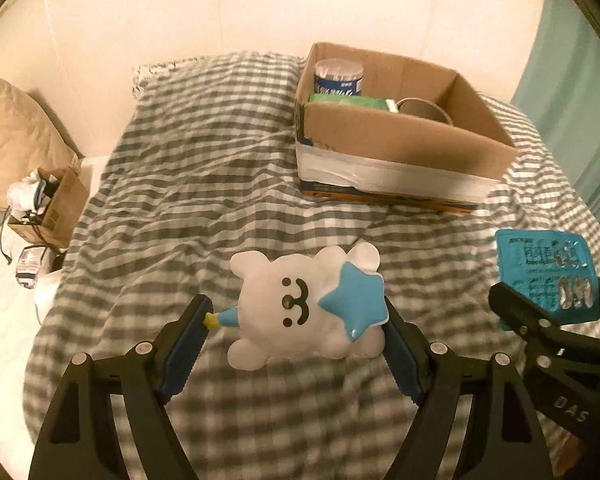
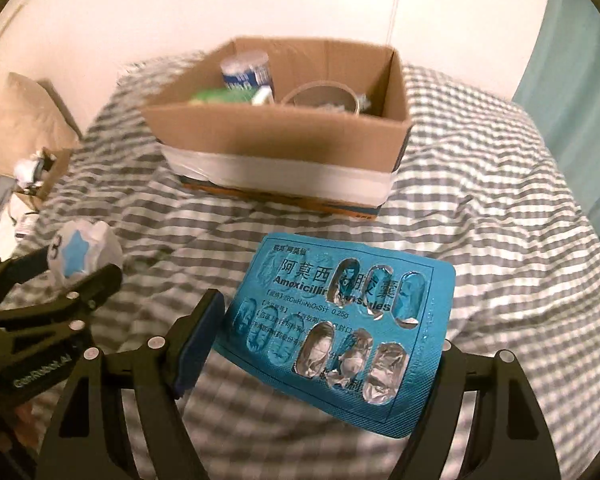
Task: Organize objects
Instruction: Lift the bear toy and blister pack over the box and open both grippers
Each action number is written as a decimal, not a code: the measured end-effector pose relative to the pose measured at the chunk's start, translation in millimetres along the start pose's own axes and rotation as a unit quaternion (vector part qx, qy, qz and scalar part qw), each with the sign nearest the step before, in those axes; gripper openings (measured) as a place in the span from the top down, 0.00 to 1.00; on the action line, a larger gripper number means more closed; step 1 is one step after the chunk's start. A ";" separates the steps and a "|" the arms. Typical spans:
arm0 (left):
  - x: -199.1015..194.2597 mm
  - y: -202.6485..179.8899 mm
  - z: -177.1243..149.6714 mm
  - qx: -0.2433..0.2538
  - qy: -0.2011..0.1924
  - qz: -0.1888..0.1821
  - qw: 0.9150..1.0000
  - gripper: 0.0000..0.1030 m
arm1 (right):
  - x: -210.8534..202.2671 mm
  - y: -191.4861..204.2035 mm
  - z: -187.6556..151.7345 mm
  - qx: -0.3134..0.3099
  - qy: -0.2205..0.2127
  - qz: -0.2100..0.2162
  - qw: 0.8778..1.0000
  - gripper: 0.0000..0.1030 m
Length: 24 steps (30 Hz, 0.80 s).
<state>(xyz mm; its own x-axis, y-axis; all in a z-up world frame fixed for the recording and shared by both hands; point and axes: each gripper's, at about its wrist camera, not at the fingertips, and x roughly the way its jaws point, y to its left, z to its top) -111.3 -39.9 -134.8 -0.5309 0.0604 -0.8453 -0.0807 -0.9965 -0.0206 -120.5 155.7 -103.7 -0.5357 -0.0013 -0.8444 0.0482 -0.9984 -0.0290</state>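
Grey and white checked bedding (image 1: 220,160) covers the bed, with an open brown cardboard box (image 1: 400,148) far back on it. Nearer, the left hand-held gripper (image 1: 296,344) holds a white squishy bear toy with a blue star (image 1: 300,304) by its sides, above the bed. It looks light and soft, so a gentle side squeeze fits. To its right, the right hand-held gripper (image 2: 332,344) holds a thin blue foil pill sheet (image 2: 340,328) by its edges. That sheet looks light, bendy and easy to crumple.
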 end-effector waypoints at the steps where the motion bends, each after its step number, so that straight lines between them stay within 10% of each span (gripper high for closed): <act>1: -9.1 -1.0 -4.5 0.001 -0.004 0.001 1.000 0.20 | -11.1 -0.1 -3.1 -0.004 -0.004 0.002 1.000 0.25; 12: -86.7 -18.6 -15.1 0.030 -0.044 -0.016 0.998 0.20 | -99.0 -10.7 -26.1 -0.004 -0.053 0.025 0.998 0.25; 24: -165.3 -41.2 91.5 0.090 -0.124 -0.047 0.987 0.20 | -196.1 -30.2 56.6 -0.041 -0.139 0.036 0.989 0.25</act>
<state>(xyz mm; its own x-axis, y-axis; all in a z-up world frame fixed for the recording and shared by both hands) -97.5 -3.6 54.6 -0.7028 0.1863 -0.6865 -0.2752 -0.9611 0.0210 -64.6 182.9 93.0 -0.7394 -0.0993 -0.6659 0.1568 -0.9873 -0.0269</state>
